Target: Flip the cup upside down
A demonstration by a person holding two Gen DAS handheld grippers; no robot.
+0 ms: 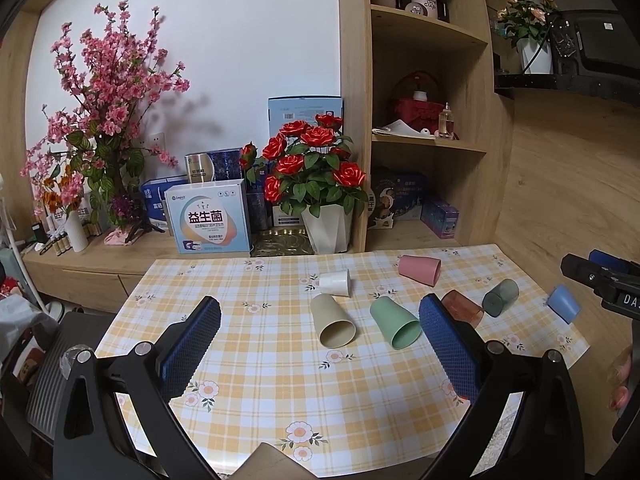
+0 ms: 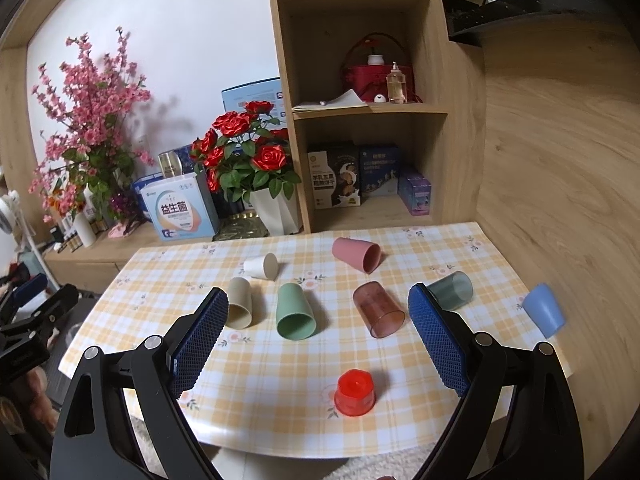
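Several cups lie on their sides on the checked table (image 1: 260, 360): beige (image 1: 332, 322), green (image 1: 394, 322), white (image 1: 335, 282), pink (image 1: 420, 269), clear brown (image 1: 464, 307), grey-green (image 1: 500, 297) and blue (image 1: 564, 303). In the right wrist view they show too: beige (image 2: 240, 307), green (image 2: 295, 318), brown (image 2: 378, 314), grey-green (image 2: 450, 290), blue (image 2: 544, 315). A red cup (image 2: 355, 392) stands upside down near the front edge. My left gripper (image 1: 320, 346) is open and empty above the table. My right gripper (image 2: 320, 340) is open and empty above the red cup.
A white pot of red roses (image 1: 316, 184) and a boxed product (image 1: 208, 216) stand on the sideboard behind the table. A wooden shelf unit (image 1: 424, 120) rises at the back right. The table (image 2: 248, 380) ends close below both grippers.
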